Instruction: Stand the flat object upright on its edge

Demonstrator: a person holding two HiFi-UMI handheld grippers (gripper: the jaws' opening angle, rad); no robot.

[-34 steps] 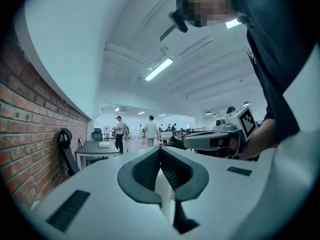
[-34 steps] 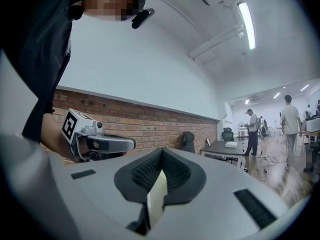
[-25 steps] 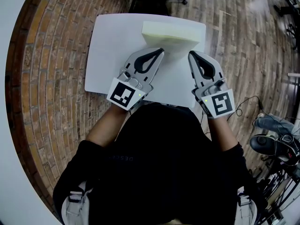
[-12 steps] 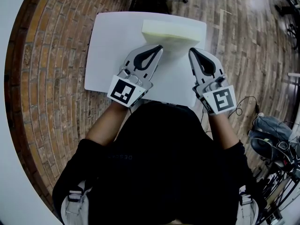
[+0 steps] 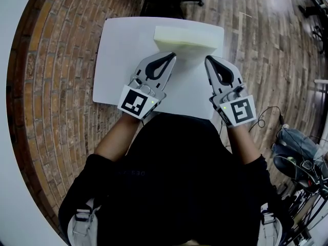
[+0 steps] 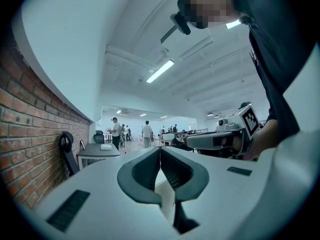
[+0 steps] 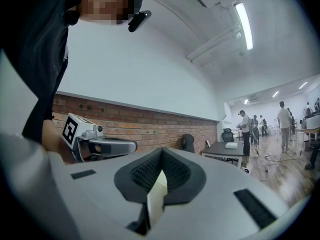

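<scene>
You wear a black short-sleeved shirt (image 5: 174, 178) with faint lettering on the chest. Your left gripper (image 5: 171, 56) and right gripper (image 5: 207, 58) are pale grey shells with dark ribbed pads. Each carries a white cube (image 5: 136, 102) printed with black squares, plus a small green light (image 5: 153, 103).

Matt white tabletop (image 5: 120, 60), pale foam-looking slab (image 5: 188, 36) (soft, matt), rough brick floor (image 5: 51, 86)

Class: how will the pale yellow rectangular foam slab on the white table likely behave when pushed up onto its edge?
The pale yellow foam slab keeps straight, unsagging edges, so it is probably stiff. It looks like foam: likely light, and it may slide on the smooth white table. Its edge is narrow beside its broad face, so upright it may tip.
</scene>
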